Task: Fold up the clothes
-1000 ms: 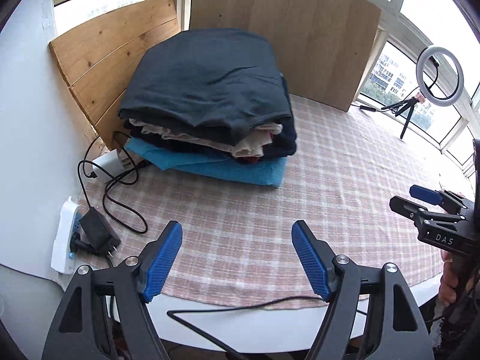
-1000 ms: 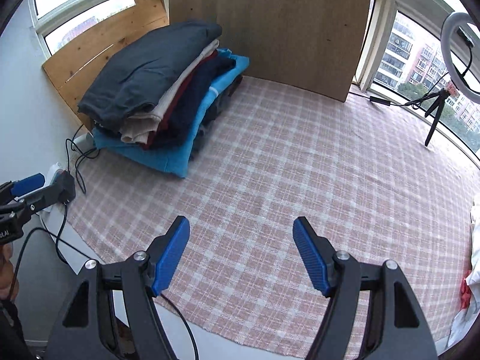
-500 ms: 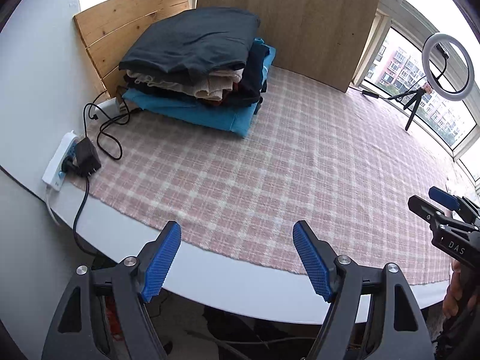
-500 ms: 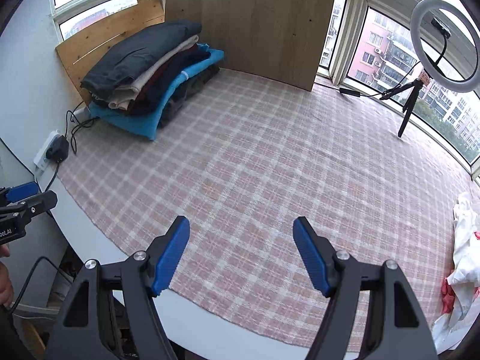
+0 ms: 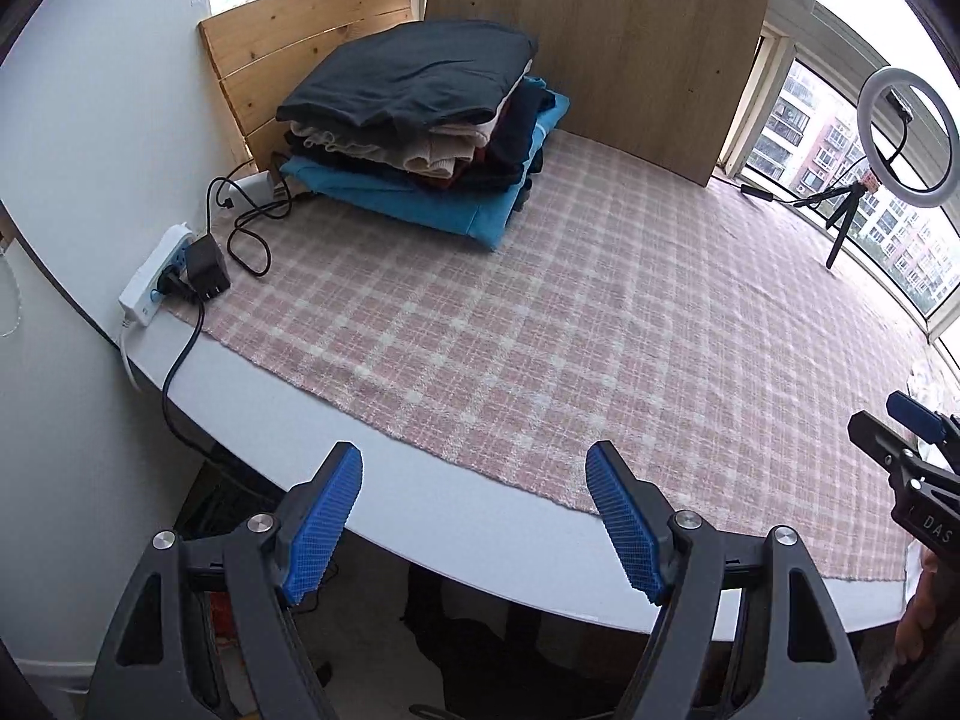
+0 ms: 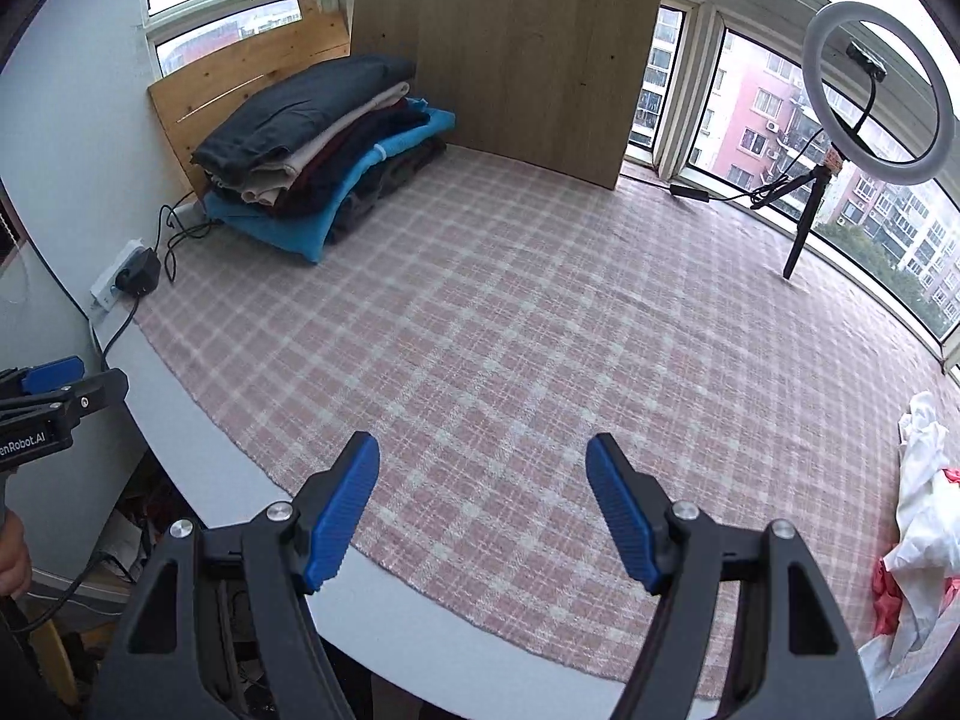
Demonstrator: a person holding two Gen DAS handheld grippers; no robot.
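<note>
A stack of folded clothes (image 5: pixel 420 120) rests at the far left corner of the pink plaid tablecloth (image 5: pixel 570 330), a dark garment on top and a blue one at the bottom; the right wrist view shows the stack (image 6: pixel 318 144) too. A crumpled white and red garment (image 6: pixel 918 528) lies at the table's right edge. My left gripper (image 5: pixel 474 516) hangs open over the near table edge, holding nothing. My right gripper (image 6: pixel 483 510) is open above the cloth's near edge, also holding nothing.
A white power strip (image 5: pixel 153 282) with a black adapter and cables lies at the left edge. A ring light on a tripod (image 6: pixel 864 102) stands at the far right by the windows. Wooden boards (image 5: pixel 600 36) lean behind the stack.
Both grippers have pulled back from the stack toward the near table edge and risen. Both stayed open. The white and red garment has come into the right wrist view.
</note>
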